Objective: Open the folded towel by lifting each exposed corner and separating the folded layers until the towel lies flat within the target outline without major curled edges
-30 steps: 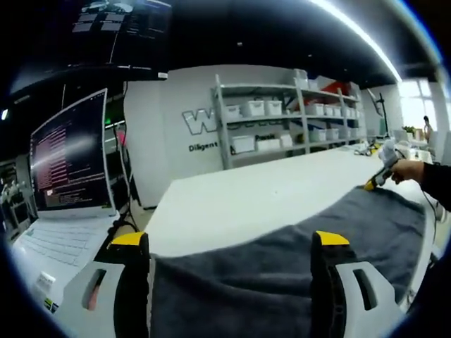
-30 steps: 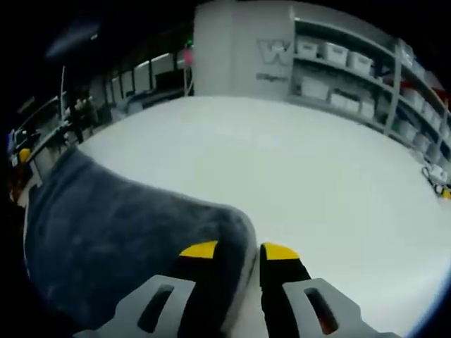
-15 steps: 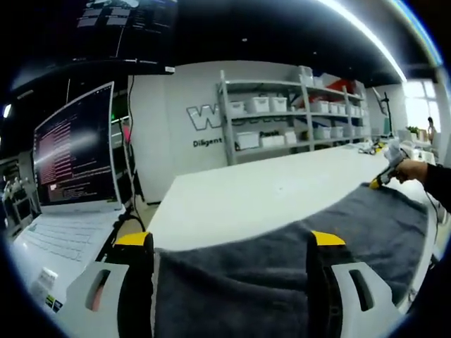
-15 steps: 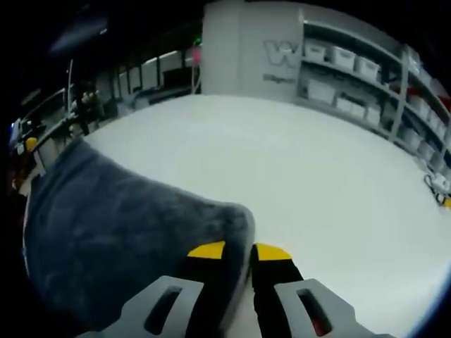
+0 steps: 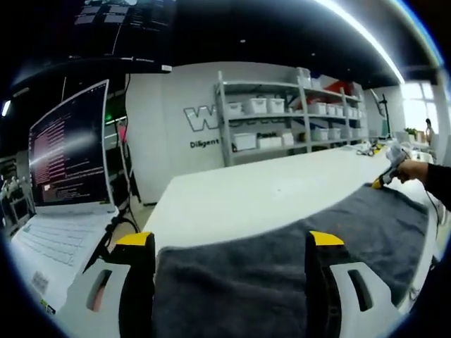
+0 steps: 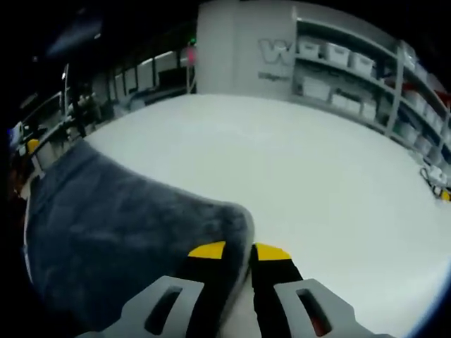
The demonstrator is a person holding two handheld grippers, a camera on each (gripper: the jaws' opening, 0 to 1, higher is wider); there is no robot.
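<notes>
A dark grey towel (image 5: 296,246) lies spread over the white table (image 5: 261,193). In the left gripper view its near edge runs between the wide-apart jaws of my left gripper (image 5: 227,241), which is open. At the towel's far right corner a hand (image 5: 414,170) holds my right gripper (image 5: 382,180). In the right gripper view the towel (image 6: 120,225) stretches off to the left. Its rounded corner (image 6: 236,220) sits between the nearly closed yellow-tipped jaws of my right gripper (image 6: 239,251), which is shut on it.
An open laptop (image 5: 67,162) stands left of the table. Metal shelving with white bins (image 5: 282,120) lines the far wall and shelving (image 6: 352,70) also appears in the right gripper view. Small items (image 6: 440,186) lie near the table's far right edge.
The right gripper's jaws have narrowed onto the towel corner since a second ago. Both views have shifted slightly; the towel lies much as before.
</notes>
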